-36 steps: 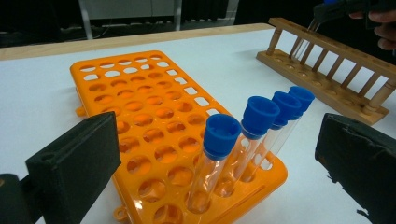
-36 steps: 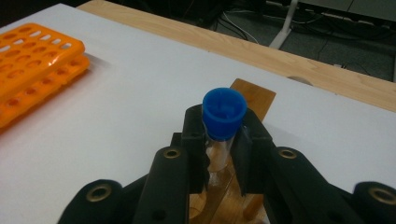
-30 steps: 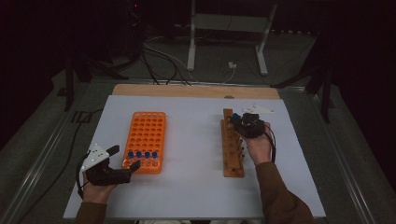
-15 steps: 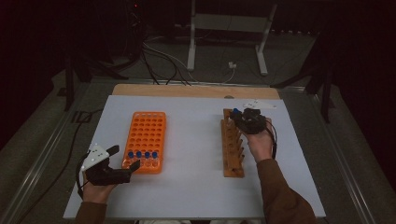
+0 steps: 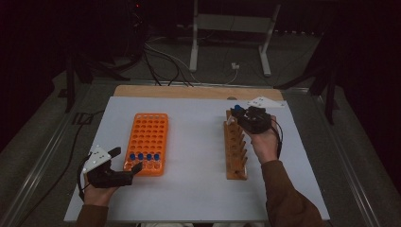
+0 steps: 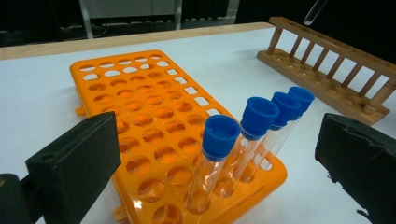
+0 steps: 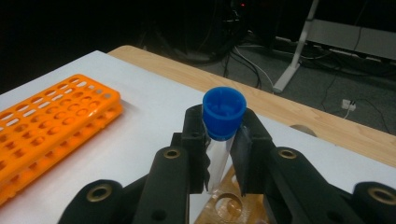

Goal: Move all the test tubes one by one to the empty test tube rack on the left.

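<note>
The right gripper is clamping a blue-capped clear glass tube upright, directly above the long wooden rack.

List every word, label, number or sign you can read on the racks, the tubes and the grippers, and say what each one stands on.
None: no readable text anywhere.
Orange rack: bare plastic, no print.
Wooden rack: no marking.
Four capped tubes in the orange rack: plain blue caps, no labels.
Tube in the right gripper: plain cap, clear glass.
Left gripper: no lettering.
</note>
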